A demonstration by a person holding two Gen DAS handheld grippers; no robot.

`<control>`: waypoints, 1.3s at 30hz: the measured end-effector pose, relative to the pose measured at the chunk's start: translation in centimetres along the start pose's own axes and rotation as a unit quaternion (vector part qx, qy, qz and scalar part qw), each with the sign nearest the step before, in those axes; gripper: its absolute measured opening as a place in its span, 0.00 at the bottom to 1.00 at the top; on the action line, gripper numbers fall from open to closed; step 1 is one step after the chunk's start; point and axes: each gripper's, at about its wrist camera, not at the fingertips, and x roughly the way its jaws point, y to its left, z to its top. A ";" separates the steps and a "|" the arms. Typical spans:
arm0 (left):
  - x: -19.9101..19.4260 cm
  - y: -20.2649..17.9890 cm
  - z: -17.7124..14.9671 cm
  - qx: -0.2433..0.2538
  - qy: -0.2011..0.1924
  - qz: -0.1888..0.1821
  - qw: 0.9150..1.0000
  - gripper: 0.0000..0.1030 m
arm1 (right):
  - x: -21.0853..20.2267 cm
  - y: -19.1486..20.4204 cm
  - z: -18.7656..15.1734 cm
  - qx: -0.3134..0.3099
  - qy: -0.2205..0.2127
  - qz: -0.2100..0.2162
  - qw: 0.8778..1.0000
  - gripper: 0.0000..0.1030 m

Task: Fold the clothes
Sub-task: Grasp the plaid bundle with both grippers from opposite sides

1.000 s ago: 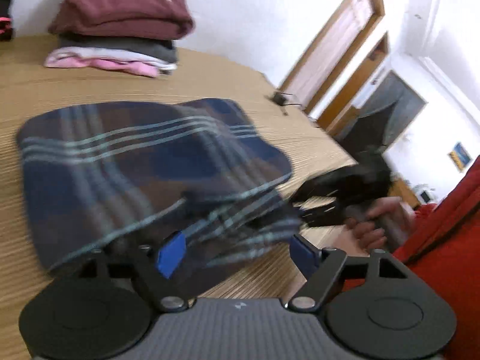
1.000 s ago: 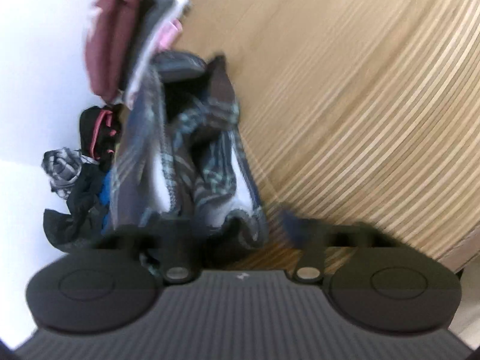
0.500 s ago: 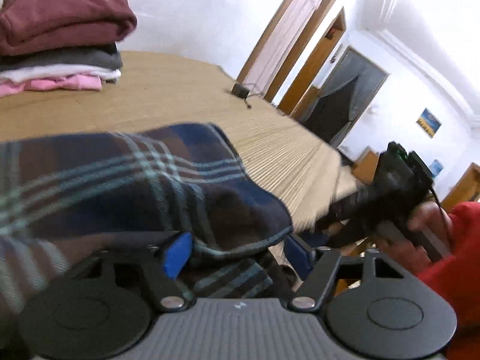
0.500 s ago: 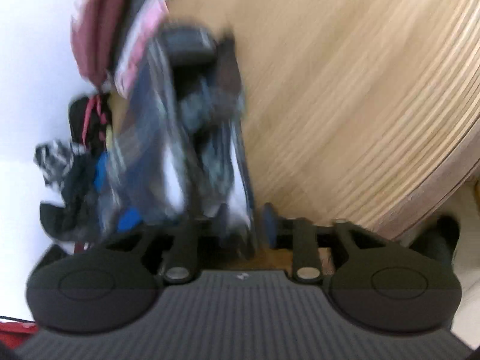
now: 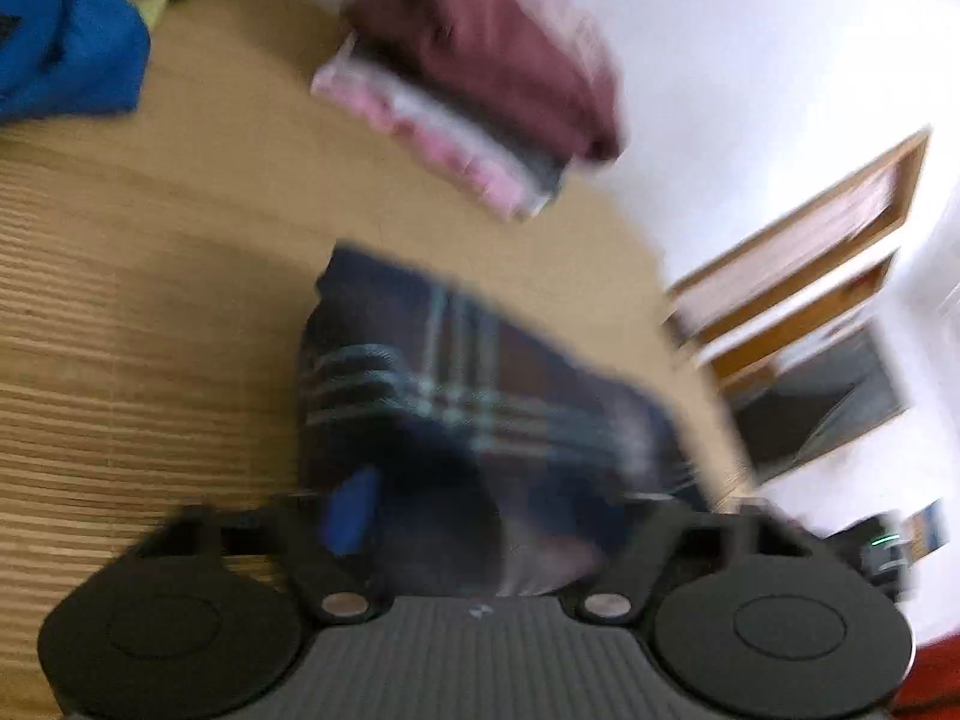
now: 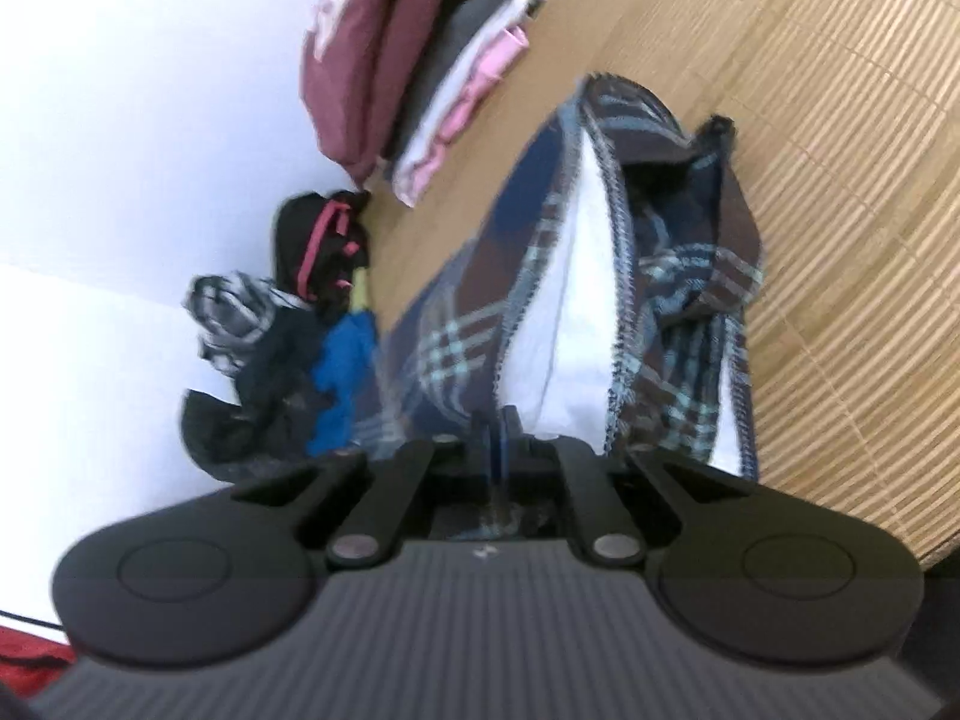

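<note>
Since half a second ago the right claw (image 6: 498, 450) has closed: its blue pads, then apart, now meet on an edge of the plaid shirt (image 6: 600, 276), and the left camera has swung so the folded pile (image 5: 480, 78) sits at the top middle. The shirt lies bunched on the worktop (image 6: 840, 180), its long axis running away from both claws toward that pile. The left claw (image 5: 480, 510) is spread wide, with the shirt's near end between its fingers; blur hides whether they touch the cloth. Only the right view shows the shirt's white lining and the heap of loose clothes (image 6: 288, 324) by the wall; only the left shows the wooden doors (image 5: 810, 252).
</note>
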 end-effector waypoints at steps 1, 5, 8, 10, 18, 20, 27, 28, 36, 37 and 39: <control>0.5 -0.4 0.2 0.003 0.010 0.016 1.000 0.15 | -0.6 0.4 0.1 -0.004 -0.006 0.009 1.000 0.06; -4.1 -2.0 0.0 0.045 -0.031 -0.099 0.994 0.13 | -4.5 2.3 0.3 -0.028 -0.036 0.043 0.998 0.06; -5.8 -0.1 -1.2 0.024 0.010 -0.159 0.987 0.13 | -6.8 1.6 0.0 -0.032 -0.034 0.038 0.998 0.06; -4.9 0.9 -2.7 0.030 0.066 -0.142 0.987 0.13 | -6.5 -0.3 -0.6 -0.018 -0.001 0.010 1.000 0.06; -2.1 5.0 -4.5 -0.050 0.127 -0.090 0.987 0.31 | -3.5 -6.2 -2.1 0.025 0.099 -0.120 0.987 0.47; -3.5 4.6 -3.7 -0.011 0.126 -0.081 0.989 0.64 | -4.0 -5.9 -1.4 -0.001 0.093 -0.154 0.984 0.69; -6.6 3.9 -1.0 -0.061 -0.002 -0.153 0.986 0.94 | -4.7 -1.1 2.6 -0.135 0.022 -0.156 0.978 0.84; -6.2 3.0 -1.0 -0.039 -0.004 -0.137 0.990 0.95 | -3.6 -1.0 2.8 -0.145 0.033 -0.157 0.976 0.84; -1.9 2.4 -3.0 0.064 0.108 0.122 0.985 0.91 | 3.4 -1.8 3.9 -0.195 0.107 -0.173 0.959 0.84; -2.5 2.8 -2.8 0.048 0.098 0.125 0.986 0.91 | 3.2 -1.9 3.8 -0.193 0.105 -0.170 0.961 0.83; -3.4 3.7 -2.7 0.022 0.085 0.136 0.987 0.91 | 3.0 -2.3 3.7 -0.185 0.104 -0.164 0.963 0.84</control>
